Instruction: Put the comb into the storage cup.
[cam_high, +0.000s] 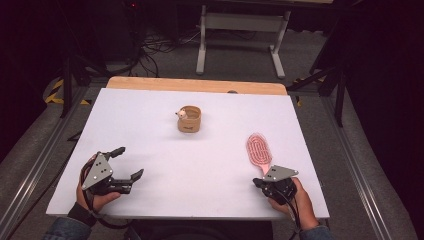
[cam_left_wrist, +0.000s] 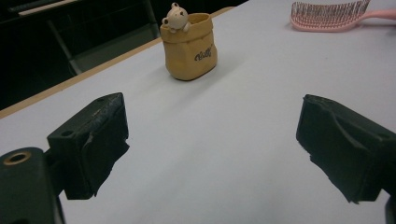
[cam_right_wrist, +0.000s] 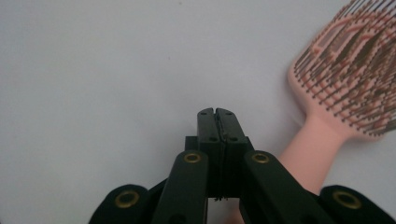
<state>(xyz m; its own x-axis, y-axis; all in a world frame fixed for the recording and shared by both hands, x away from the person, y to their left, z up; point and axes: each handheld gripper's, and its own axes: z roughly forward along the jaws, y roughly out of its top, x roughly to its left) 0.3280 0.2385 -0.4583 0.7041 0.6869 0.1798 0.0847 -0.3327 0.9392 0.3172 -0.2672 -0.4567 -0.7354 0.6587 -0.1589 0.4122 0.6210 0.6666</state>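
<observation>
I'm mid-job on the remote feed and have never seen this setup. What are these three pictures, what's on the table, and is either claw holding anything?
No robot arm here: a person holds a two-jaw claw in each hand. The high view looks down on the white table; the other two pictures come from cameras riding on each claw. The left claw stands open and holds nothing; its view looks toward a tan bag-shaped cup with a small bear figure at its rim. The right claw is shut, jaws pressed together with nothing between them. It sits just beside the handle of the pink hairbrush, which lies on the table, bristles up.
</observation>
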